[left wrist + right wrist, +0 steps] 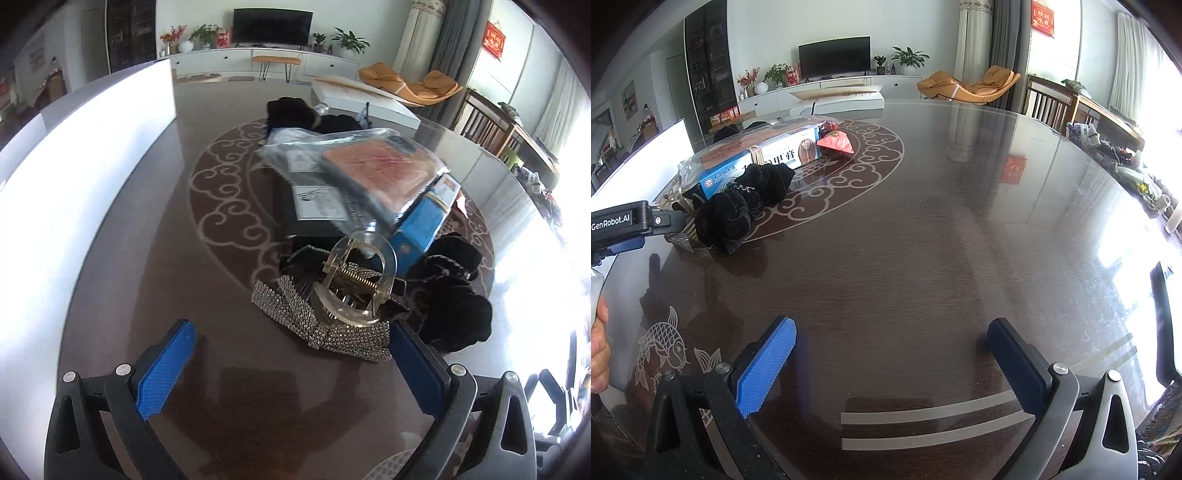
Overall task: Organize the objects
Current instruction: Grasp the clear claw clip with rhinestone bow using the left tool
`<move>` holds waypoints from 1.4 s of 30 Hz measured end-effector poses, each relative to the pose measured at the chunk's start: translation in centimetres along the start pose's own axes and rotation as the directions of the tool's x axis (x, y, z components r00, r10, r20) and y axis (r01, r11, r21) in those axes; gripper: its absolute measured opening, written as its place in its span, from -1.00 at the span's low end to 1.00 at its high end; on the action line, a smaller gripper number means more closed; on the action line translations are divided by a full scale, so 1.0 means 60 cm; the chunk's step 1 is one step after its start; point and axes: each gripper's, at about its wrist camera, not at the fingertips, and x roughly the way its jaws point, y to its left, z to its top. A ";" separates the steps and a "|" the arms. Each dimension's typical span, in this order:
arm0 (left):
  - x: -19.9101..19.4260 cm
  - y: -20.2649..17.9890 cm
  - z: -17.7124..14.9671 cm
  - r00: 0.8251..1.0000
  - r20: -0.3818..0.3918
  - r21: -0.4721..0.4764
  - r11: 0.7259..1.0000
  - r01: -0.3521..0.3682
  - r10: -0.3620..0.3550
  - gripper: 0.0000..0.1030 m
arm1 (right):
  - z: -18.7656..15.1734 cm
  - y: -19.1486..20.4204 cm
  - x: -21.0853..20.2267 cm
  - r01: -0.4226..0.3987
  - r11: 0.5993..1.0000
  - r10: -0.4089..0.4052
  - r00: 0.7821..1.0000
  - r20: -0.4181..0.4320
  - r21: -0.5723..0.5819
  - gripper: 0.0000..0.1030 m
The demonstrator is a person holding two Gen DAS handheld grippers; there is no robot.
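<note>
A clear plastic hair claw (354, 284) with a brass spring rests on a rhinestone bow clip (321, 328), just ahead of my left gripper (291, 343), which is open and holds nothing. Black velvet scrunchies (454, 291) lie to the right of the clip. Behind them sit a blue box (424, 221) and a clear bag (354, 170) with an orange packet. In the right wrist view my right gripper (892, 343) is open over bare table, with the scrunchies (746, 203), blue box (764, 158) and a red packet (836, 142) far to its left.
The round dark table (942, 221) has pale scroll and fish patterns. A white board (92, 155) stands at the left. A hand (598, 343) holds the left gripper's body (620, 221). Chairs and a cluttered sideboard (1108, 140) stand beyond the table's right edge.
</note>
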 end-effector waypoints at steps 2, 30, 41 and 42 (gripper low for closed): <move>-0.018 0.023 -0.010 0.998 0.014 0.015 0.998 -0.057 0.057 1.00 | 0.000 0.000 0.000 0.000 1.000 0.000 1.000 0.000 0.000 1.00; 0.015 0.033 -0.029 0.997 -0.008 0.082 0.993 -0.082 0.082 1.00 | 0.002 0.000 -0.003 -0.001 1.000 0.001 1.000 0.000 0.000 1.00; 0.014 0.035 -0.029 0.998 0.009 0.103 0.992 -0.070 0.069 1.00 | 0.002 0.000 -0.002 -0.001 1.000 0.001 1.000 0.001 0.000 1.00; 0.014 0.035 -0.028 0.998 0.008 0.105 0.992 -0.069 0.069 1.00 | 0.002 0.000 -0.002 -0.001 1.000 0.001 1.000 0.001 0.000 1.00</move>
